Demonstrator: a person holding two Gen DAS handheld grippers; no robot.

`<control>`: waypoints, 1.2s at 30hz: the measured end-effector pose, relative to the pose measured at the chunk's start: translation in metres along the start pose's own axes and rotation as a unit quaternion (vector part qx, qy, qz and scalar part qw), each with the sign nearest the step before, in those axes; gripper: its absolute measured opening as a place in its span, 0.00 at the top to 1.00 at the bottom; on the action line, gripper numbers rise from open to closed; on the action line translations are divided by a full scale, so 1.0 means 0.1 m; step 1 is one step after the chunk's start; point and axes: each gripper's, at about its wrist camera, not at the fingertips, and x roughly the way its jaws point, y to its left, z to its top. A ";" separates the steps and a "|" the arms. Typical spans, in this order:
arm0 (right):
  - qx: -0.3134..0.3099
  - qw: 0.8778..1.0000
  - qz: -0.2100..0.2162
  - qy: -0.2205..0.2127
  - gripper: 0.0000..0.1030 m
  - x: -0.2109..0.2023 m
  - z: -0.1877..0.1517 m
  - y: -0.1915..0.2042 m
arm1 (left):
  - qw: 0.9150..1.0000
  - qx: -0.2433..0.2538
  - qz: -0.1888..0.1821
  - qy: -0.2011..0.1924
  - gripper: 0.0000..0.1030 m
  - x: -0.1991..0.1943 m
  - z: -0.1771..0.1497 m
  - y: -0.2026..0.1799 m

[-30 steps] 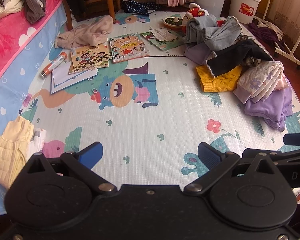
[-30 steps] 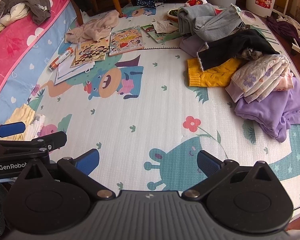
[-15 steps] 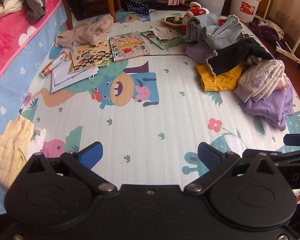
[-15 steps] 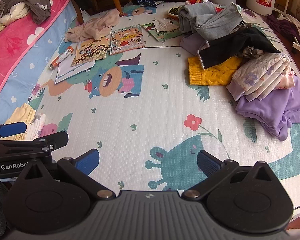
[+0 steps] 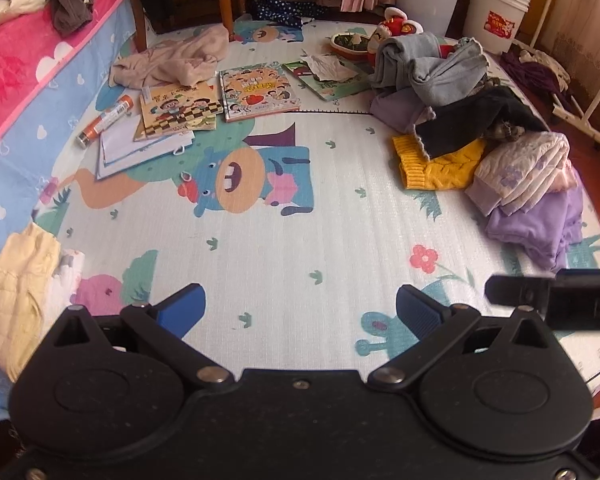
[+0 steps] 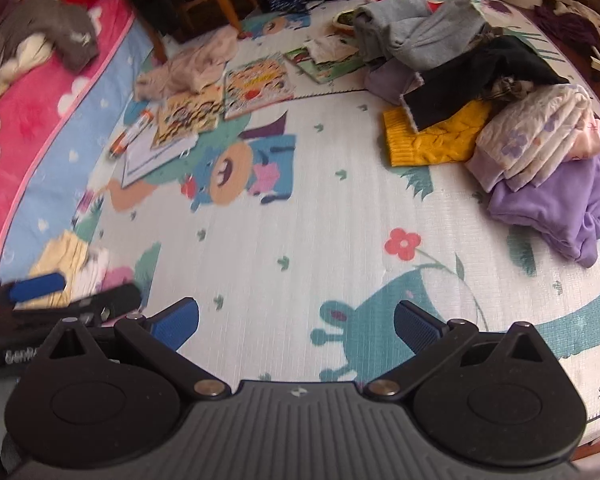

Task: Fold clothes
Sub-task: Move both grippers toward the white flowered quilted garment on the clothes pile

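Left gripper (image 5: pixel 300 312): fingers spread wide, holding nothing, above the near edge of the play mat (image 5: pixel 300 232).
Right gripper (image 6: pixel 296 322): fingers spread wide, holding nothing, above the mat's near edge, beside the left one.
Folded clothes: one pale yellow quilted garment (image 5: pixel 16 292) at the mat's near left corner, long axis running near to far, with a white piece just beside it.
Clothes pile: on the mat's right side, near to far: purple top (image 5: pixel 540 224), white flowered garment (image 5: pixel 528 168), yellow knit sweater (image 5: pixel 440 164) with its cuff pointing toward the mat's middle, black garment (image 5: pixel 468 120), grey garment (image 5: pixel 432 68).
Beige garment (image 5: pixel 172 64): crumpled at the mat's far left.
Books: three picture books (image 5: pixel 256 90) at the mat's far middle.
Buckets: two white buckets (image 5: pixel 500 16) beyond the mat's far right.
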 end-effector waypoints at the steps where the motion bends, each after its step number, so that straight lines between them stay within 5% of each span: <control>1: 0.008 1.000 0.001 -0.004 0.00 -0.04 0.05 -0.05 | 1.000 -0.005 -0.007 0.002 0.00 0.02 0.01 0.00; 7: 0.049 0.998 -0.002 -0.025 0.00 -0.24 0.32 -0.39 | 0.998 -0.004 -0.060 0.023 0.00 0.12 0.14 -0.19; 17: 0.086 0.994 -0.047 -0.056 0.00 -0.38 0.66 -1.24 | 0.986 0.101 -0.118 -0.062 0.00 0.22 0.49 -0.96; 25: 0.114 0.987 -0.083 -0.080 0.00 -0.49 0.93 -1.91 | 0.969 0.186 -0.152 -0.053 0.00 1.06 0.70 -1.61; 33: 0.143 0.977 -0.118 -0.105 0.01 -0.60 1.20 -2.59 | 0.955 0.202 -0.211 -0.055 0.03 2.17 0.81 -2.36; 36: 0.152 0.974 -0.125 -0.114 0.14 -0.48 1.27 -2.89 | 0.952 0.186 -0.236 -0.057 0.20 2.53 0.90 -2.60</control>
